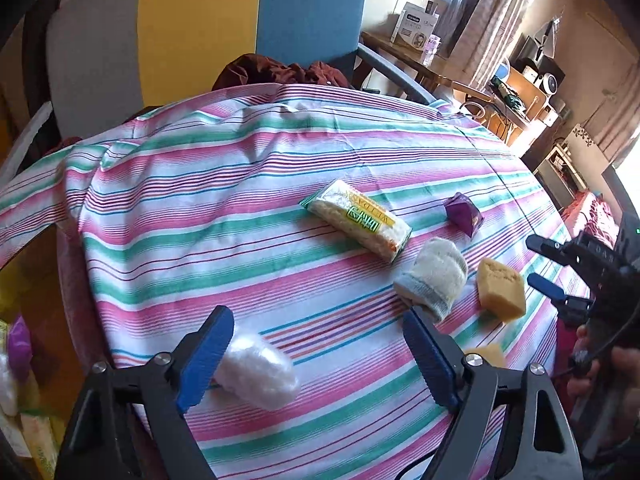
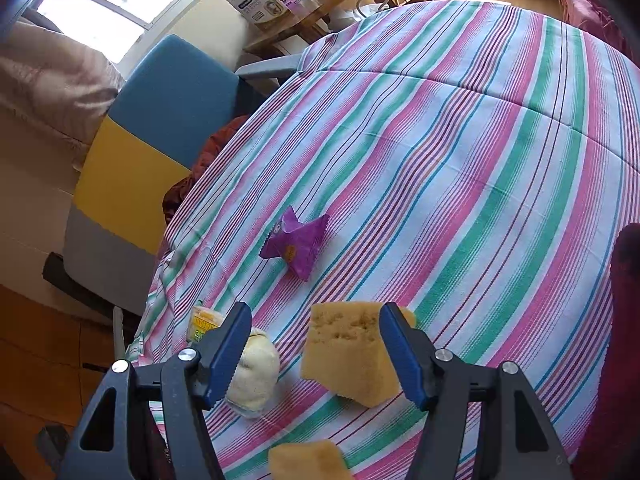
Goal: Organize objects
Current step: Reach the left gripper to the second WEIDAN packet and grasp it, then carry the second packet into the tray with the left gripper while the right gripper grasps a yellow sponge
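On the striped tablecloth [image 1: 240,208] lie a green-and-yellow snack pack [image 1: 357,220], a purple packet [image 1: 464,212], a rolled white sock [image 1: 434,276], a yellow sponge [image 1: 501,288] and a white wad [image 1: 258,372]. My left gripper [image 1: 316,356] is open, its left finger touching or just beside the white wad. A second sponge piece [image 1: 486,354] peeks out behind its right finger. My right gripper [image 2: 314,354] is open, with the yellow sponge [image 2: 348,356] between its fingers, against the right one. The sock [image 2: 256,376], purple packet [image 2: 296,242] and second sponge [image 2: 308,462] lie nearby.
A blue, yellow and grey chair [image 1: 200,28] stands behind the table with dark red cloth [image 1: 280,74] on its seat. A wooden side table with boxes [image 1: 416,28] stands at the back right. Packets [image 1: 20,392] lie off the table's left edge.
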The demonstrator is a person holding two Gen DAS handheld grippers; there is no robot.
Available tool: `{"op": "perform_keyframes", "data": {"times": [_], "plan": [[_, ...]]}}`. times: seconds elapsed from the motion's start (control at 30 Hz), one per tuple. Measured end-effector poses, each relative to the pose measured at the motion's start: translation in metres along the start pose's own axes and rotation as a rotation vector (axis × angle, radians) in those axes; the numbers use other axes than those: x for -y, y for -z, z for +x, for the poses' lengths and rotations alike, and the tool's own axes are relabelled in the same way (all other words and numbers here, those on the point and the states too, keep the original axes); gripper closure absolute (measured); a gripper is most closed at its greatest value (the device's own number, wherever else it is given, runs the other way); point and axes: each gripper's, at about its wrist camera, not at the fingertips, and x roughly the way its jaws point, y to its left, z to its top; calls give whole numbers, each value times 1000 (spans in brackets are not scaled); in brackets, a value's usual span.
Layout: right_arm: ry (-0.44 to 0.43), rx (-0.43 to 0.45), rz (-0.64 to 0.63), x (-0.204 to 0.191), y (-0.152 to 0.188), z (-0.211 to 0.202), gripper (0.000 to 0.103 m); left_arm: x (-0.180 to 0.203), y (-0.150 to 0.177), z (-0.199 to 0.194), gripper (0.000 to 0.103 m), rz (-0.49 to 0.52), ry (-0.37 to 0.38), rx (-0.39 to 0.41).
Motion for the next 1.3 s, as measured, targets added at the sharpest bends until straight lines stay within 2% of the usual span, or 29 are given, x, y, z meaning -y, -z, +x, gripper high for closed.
{"op": "perform_keyframes", "data": {"times": [0.2,0.47,0.5,0.53,0.7,0.83,0.9,0.93,0.97,1.0,1.07,1.17,1.3], "plan": [[-19,-4,-2,-2,0,1,36,9,-36,45,17,-103,34,-87],[-43,7,37,4,-3,-2,36,4,-66,110,16,-278,-19,-181],[-44,6,40,5,-3,-2,36,5,-68,115,13,-290,-25,-182],[-44,3,42,5,-3,-2,36,7,-70,117,9,-290,-31,-173],[-42,-14,17,0,-2,3,36,28,-83,128,9,-240,-74,-152],[-40,-13,30,2,-2,3,36,39,-80,135,9,-152,-134,-136],[-41,-16,37,4,-2,3,36,40,-75,135,12,-109,-138,-130],[-41,-18,37,4,-2,3,36,39,-73,133,19,-93,-140,-127],[-38,-19,37,4,-2,4,35,36,-71,129,30,-85,-147,-124],[-35,-18,37,4,-2,4,35,32,-70,126,35,-83,-147,-120],[-27,-17,38,5,-2,4,35,22,-67,119,54,-60,-118,-116],[-8,-19,44,7,-2,5,36,4,-61,108,60,-40,-57,-108],[41,-28,31,7,-2,8,36,-2,-41,95,61,-19,-34,-89]]}}
